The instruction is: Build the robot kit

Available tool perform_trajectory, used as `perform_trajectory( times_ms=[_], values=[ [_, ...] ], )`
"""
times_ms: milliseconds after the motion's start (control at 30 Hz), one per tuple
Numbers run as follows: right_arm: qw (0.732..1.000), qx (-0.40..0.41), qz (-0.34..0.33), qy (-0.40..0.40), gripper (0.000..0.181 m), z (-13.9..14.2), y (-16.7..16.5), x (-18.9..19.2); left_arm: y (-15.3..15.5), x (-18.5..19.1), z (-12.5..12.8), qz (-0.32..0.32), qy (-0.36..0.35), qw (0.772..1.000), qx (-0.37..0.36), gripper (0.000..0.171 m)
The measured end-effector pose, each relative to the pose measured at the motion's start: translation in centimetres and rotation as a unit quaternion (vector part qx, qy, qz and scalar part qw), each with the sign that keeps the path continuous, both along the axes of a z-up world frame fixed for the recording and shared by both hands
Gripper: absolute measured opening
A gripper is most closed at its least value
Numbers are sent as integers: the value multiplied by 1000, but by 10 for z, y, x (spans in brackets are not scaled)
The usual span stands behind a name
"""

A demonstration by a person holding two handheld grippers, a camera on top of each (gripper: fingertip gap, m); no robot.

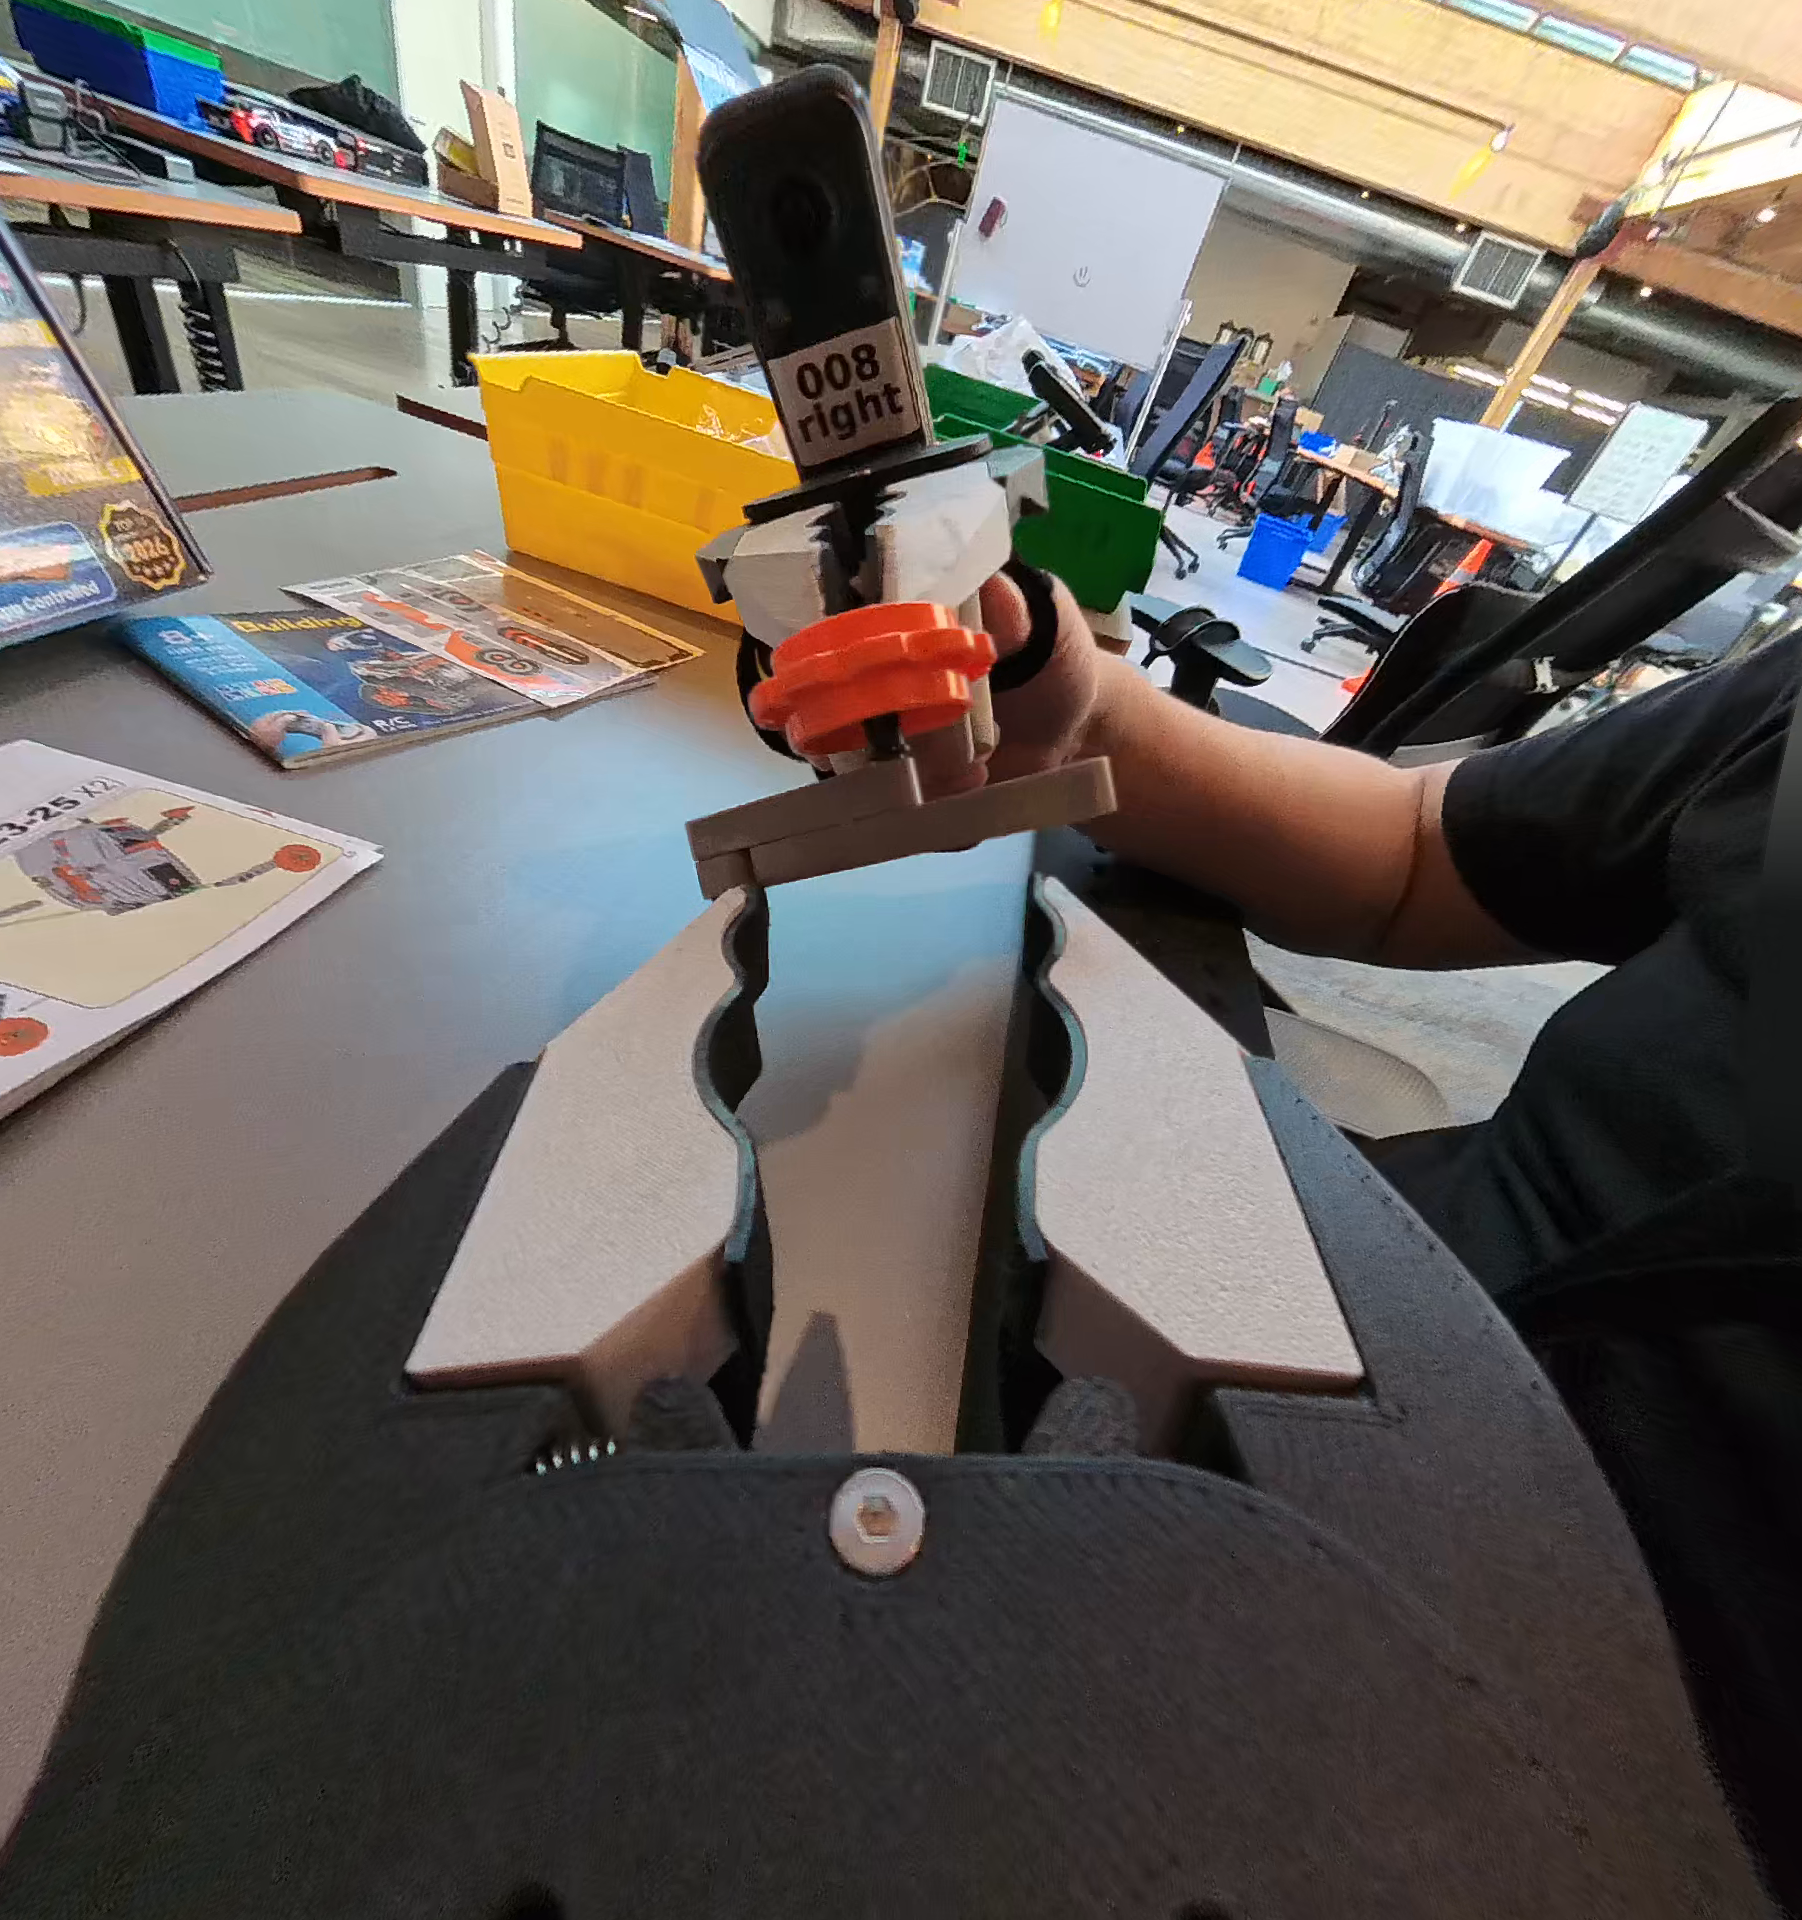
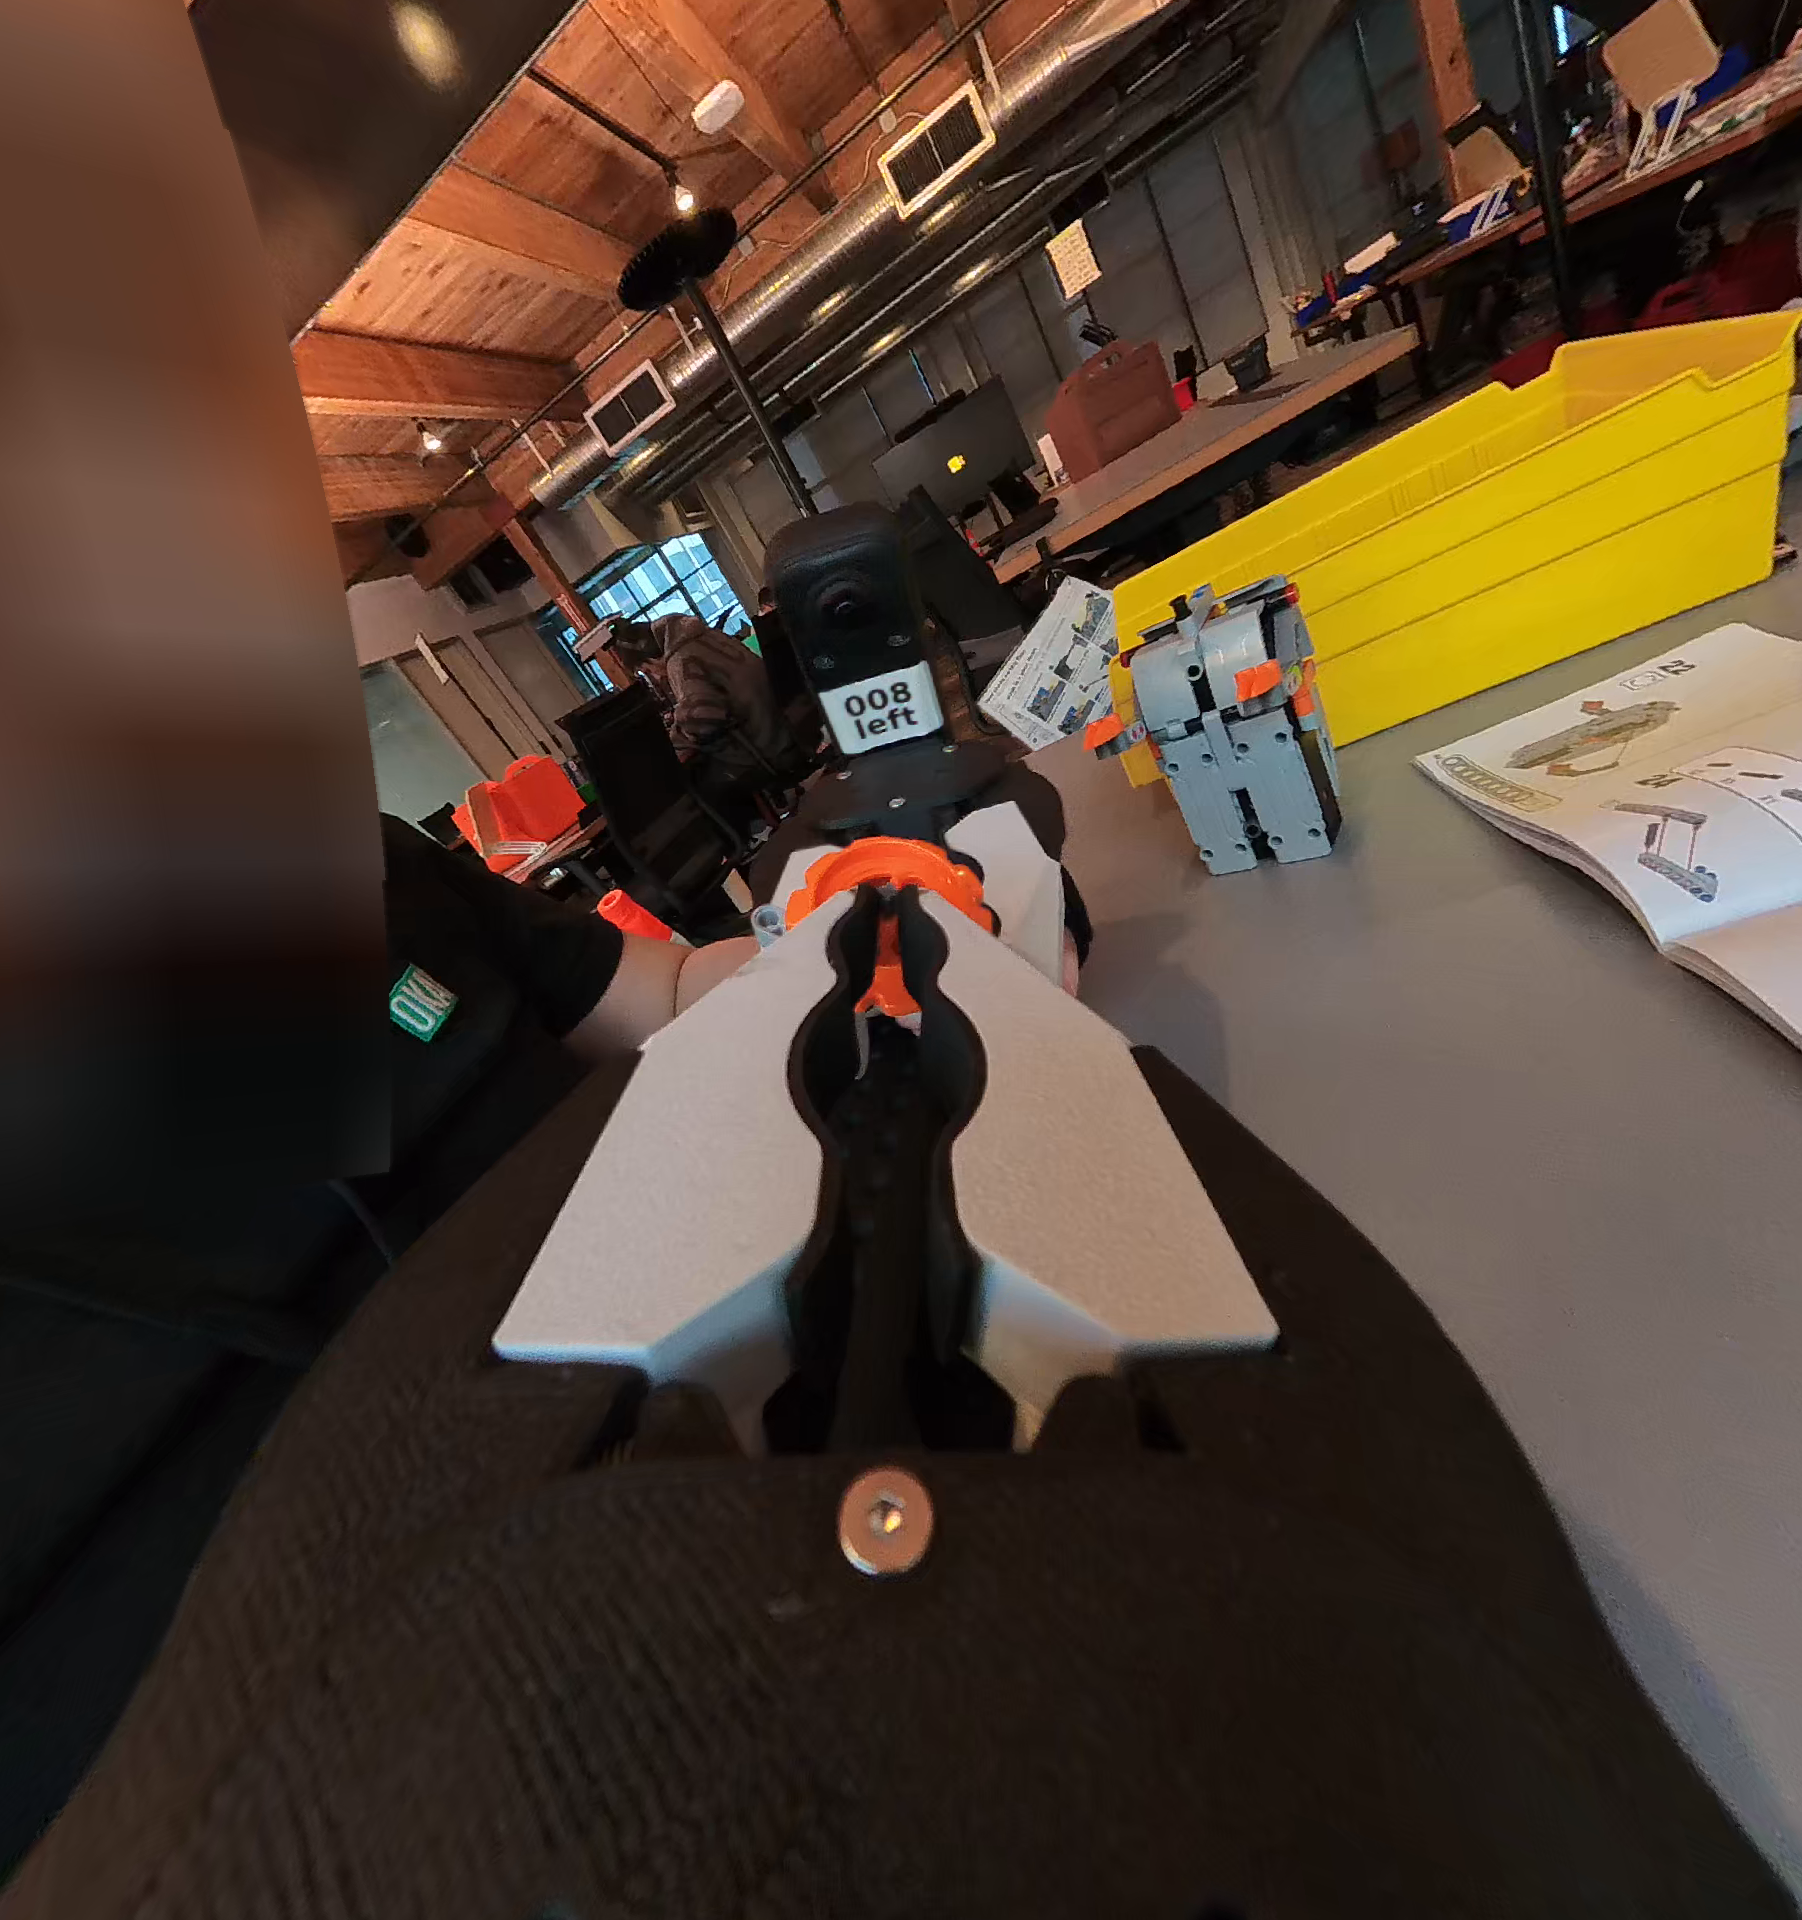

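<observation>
Two claws (image 1: 892,914) (image 2: 881,914), one yellow bin (image 2: 1499,540), one orange wheel (image 1: 871,670).

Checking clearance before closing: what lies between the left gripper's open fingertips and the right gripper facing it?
Left wrist view: an orange hub gripped by the right gripper, and a grey beam under it, just beyond the open left gripper.

Bright orange plastic gear wheel (image 1: 869,670), yellow plastic bin (image 2: 1499,520) at the far side, green plastic bin (image 1: 1073,509) right of it, grey-and-orange brick model (image 2: 1235,717), dark grey tabletop (image 1: 377,1039).
</observation>
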State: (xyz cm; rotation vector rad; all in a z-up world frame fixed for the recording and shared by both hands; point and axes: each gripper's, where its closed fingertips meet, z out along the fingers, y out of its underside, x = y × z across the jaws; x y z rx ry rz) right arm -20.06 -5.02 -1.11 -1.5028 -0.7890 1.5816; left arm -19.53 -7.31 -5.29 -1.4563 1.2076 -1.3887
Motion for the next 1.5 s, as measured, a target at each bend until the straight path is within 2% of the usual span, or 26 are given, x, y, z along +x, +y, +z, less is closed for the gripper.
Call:
perform_trajectory(
  times_ms=[133,333,467,533,867,967,1033,1100,1433,1500],
  values=[
    [1000,-1,-5,-8,2,1,2,1,0,-6,4,12,-7,1000,15,55],
    [999,2,-25,-21,2,12,8,6,10,-15,21,76,-30,994,74,56],
    [999,-6,-37,-3,2,23,13,6,18,-13,36,128,-47,986,95,37],
    [999,-11,-38,14,2,29,13,6,19,-11,46,143,-62,982,105,34],
    [997,-34,-40,55,2,36,16,3,25,-1,56,174,-77,975,116,27],
    [997,-37,-41,56,2,34,17,3,28,0,60,182,-85,973,117,20],
    [997,-40,-41,59,2,34,17,3,27,1,60,176,-85,974,118,7],
    [997,-40,-43,55,2,32,18,4,28,2,57,174,-76,975,120,6],
    [999,-18,-32,28,2,22,9,3,22,-7,52,114,-46,986,113,7],
    [999,-15,-32,27,2,23,7,4,25,-11,48,116,-37,986,113,33]
  ],
)
